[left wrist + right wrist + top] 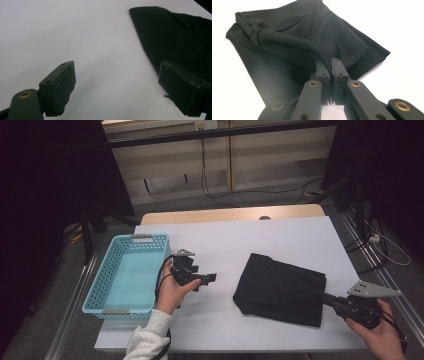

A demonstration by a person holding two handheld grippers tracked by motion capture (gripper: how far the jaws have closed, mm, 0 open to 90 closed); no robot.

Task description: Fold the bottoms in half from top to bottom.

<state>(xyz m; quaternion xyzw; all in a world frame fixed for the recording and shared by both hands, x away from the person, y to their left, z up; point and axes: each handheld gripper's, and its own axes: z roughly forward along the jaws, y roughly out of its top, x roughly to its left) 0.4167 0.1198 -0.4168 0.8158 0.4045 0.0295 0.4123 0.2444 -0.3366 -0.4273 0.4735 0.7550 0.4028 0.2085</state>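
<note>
Pinching a thin fold of the black cloth (294, 47), the right gripper (331, 65) has its jaws clamped tight. That cloth lies right of the blue basket (127, 275); the left gripper (117, 87) gapes empty between them. Slim bite, likely to slip if tugged!

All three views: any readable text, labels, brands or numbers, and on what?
None readable.
black cloth: plain, no tag or print showing.
blue basket: no lettering; its grey end tabs are blank.
white table cover: unmarked.
left claw and right claw: bare black parts, brass rivets, no markings.
Wall plate above the table: too small to read.
</note>
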